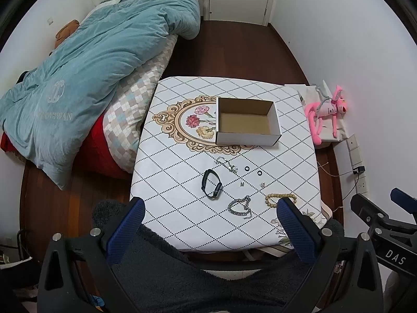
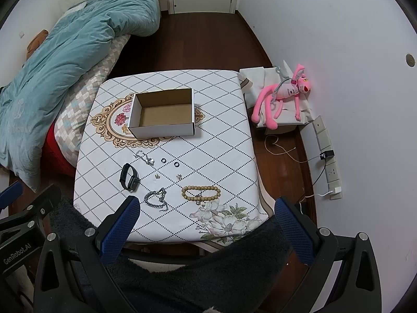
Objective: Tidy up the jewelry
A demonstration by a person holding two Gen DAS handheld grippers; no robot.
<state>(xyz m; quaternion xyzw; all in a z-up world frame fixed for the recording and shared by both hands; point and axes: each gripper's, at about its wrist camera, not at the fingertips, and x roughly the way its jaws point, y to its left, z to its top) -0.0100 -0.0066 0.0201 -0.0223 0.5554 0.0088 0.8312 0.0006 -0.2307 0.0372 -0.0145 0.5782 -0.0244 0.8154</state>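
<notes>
Jewelry on table (image 2: 221,156): beaded bracelet (image 2: 200,193), silver chain (image 2: 155,199), black band (image 2: 129,177), two rings. Cardboard box (image 2: 163,113) open-topped. Left gripper (image 1: 209,230) & right gripper (image 2: 207,228): fingers spread apart, holding nothing.

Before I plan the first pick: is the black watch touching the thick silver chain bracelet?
Apart. In the right wrist view, bare tablecloth shows between the black watch and the thick silver chain bracelet.

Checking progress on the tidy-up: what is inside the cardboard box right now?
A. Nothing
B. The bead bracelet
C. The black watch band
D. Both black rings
A: the cardboard box shows only its bare brown floor, while the bead bracelet, black band and rings lie on the tablecloth.
</notes>
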